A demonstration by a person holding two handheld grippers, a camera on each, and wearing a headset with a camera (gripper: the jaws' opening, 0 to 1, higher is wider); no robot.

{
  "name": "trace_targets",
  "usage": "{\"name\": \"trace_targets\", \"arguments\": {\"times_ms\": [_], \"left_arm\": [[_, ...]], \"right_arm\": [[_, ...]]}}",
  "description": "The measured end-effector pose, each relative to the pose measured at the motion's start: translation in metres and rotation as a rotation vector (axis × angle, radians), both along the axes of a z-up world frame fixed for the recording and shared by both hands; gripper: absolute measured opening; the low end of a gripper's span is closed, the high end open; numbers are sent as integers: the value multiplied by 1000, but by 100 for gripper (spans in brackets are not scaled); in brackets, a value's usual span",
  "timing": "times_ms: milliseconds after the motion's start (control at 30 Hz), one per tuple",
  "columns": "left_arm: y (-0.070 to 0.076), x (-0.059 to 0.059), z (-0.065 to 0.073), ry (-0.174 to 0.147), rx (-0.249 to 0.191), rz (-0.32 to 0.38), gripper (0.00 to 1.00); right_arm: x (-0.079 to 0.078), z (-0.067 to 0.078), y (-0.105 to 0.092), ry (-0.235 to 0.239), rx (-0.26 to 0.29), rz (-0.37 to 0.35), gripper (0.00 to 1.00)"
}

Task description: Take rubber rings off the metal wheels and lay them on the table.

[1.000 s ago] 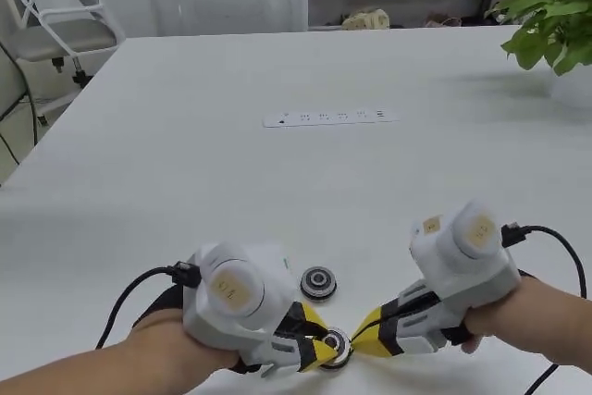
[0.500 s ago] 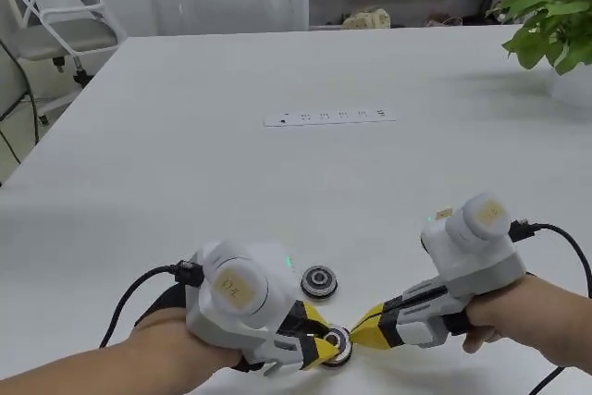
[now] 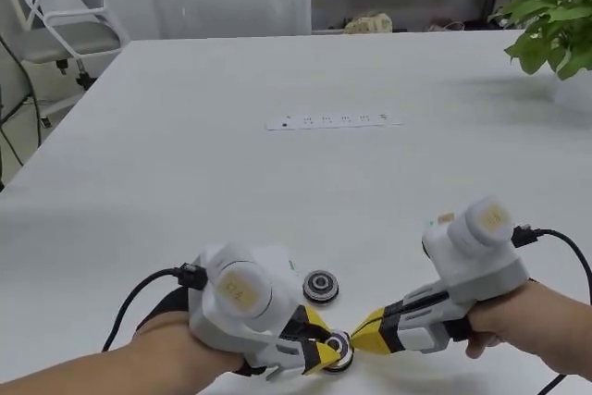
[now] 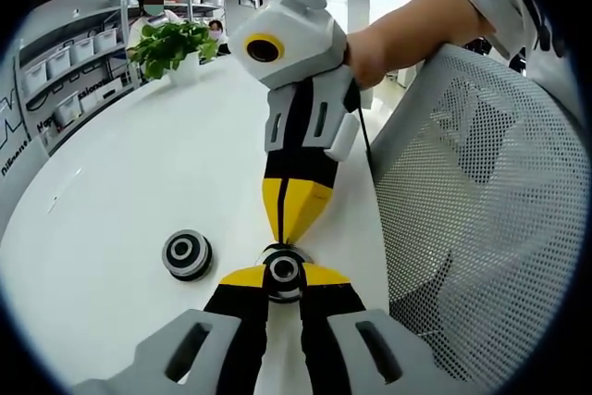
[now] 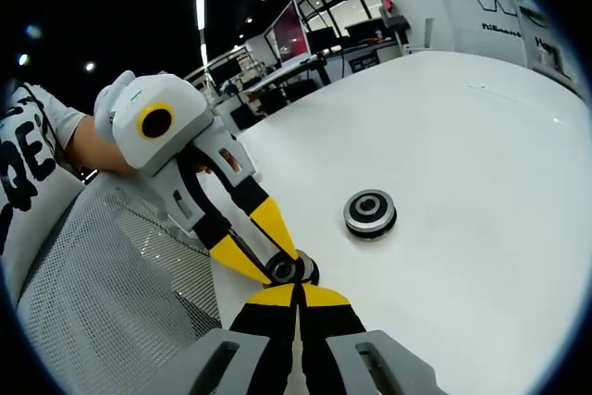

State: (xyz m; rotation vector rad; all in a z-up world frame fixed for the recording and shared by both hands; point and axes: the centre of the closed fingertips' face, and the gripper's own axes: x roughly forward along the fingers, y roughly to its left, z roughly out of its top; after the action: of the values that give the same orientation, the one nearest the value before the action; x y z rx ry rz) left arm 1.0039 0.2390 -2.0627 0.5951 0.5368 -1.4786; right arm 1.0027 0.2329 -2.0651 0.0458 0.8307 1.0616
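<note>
My left gripper is low at the near edge of the tabletop. Its jaws are clamped on a metal wheel, one yellow tip on each side, the wheel's bore facing my left gripper camera. A second wheel lies flat on the tabletop just beyond the held one and a bit left. It is apart from both grippers, loose, and dark around the rim. My right gripper comes in from the right. Its jaws are closed to a point and the tip touches the held wheel's edge. I can't tell if any rubber is pinched between them.

The head view has a white power strip mid-tabletop, well apart from the work. There's a grey chair past the far edge and a green plant at the far right.

The left gripper view gives the held wheel face-on, with the right gripper's closed tip meeting it from above. It also shows a mesh chair back close beside the tabletop edge.

The right gripper view shows the wheel side-on between the left jaws, and my left hand on the white housing.
</note>
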Motion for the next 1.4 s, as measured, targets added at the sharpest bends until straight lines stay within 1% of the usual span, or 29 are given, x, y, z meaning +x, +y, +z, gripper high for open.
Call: {"name": "trace_targets", "arguments": {"times_ms": [500, 800, 1033, 1400], "left_arm": [[0, 0, 0, 0, 8, -2, 7], [-1, 0, 0, -1, 11, -3, 7], [-1, 0, 0, -2, 13, -3, 7], [-1, 0, 0, -2, 13, -2, 7]], "right_arm": [[-1, 1, 3, 1, 2, 2, 0], [-1, 2, 4, 2, 13, -1, 0], [-2, 3, 8, 2, 18, 9, 0], [-3, 4, 11, 6, 40, 8, 0]]}}
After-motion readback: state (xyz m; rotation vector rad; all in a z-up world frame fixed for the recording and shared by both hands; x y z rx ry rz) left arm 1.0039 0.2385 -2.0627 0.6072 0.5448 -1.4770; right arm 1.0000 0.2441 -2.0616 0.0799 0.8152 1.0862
